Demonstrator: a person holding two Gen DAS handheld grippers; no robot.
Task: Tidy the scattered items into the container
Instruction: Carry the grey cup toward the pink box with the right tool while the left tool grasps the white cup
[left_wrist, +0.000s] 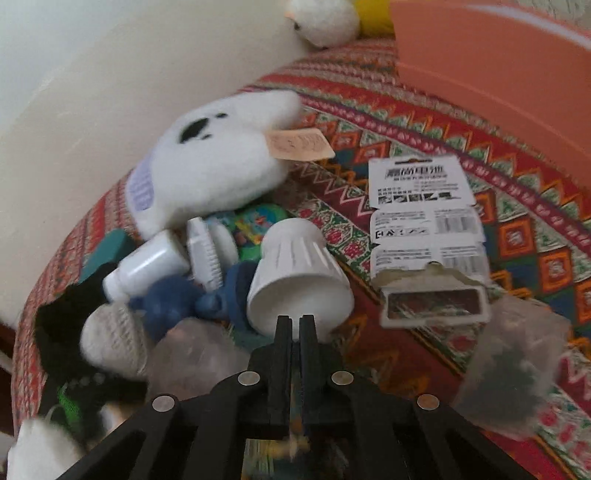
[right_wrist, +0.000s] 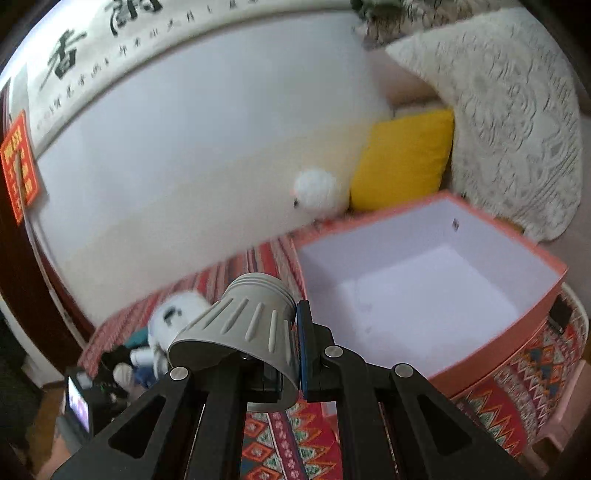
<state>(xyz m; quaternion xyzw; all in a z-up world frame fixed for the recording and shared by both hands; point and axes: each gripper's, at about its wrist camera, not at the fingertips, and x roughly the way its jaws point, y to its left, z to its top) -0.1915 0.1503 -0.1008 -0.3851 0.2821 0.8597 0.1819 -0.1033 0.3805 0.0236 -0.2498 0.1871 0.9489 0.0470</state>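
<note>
My right gripper (right_wrist: 286, 343) is shut on the wall of a grey ribbed cup (right_wrist: 243, 325). It holds the cup in the air just left of the open orange box (right_wrist: 491, 354), whose white inside holds nothing. In the left wrist view my left gripper (left_wrist: 295, 325) is shut and holds nothing. Its tips rest at the lower rim of a white ribbed cup (left_wrist: 295, 273) lying on its side in the pile. Around that cup are a white plush toy (left_wrist: 218, 158), a white bottle (left_wrist: 147, 266), a blue item (left_wrist: 184, 299) and a battery pack card (left_wrist: 424, 210).
Everything lies on a patterned red cloth (left_wrist: 406, 110) against a white wall. The orange box (left_wrist: 498, 74) stands at the far right. Clear bags (left_wrist: 513, 365) and a black item (left_wrist: 62, 325) flank the gripper. A yellow pillow (right_wrist: 402, 162) and a small white plush (right_wrist: 317, 192) sit behind the box.
</note>
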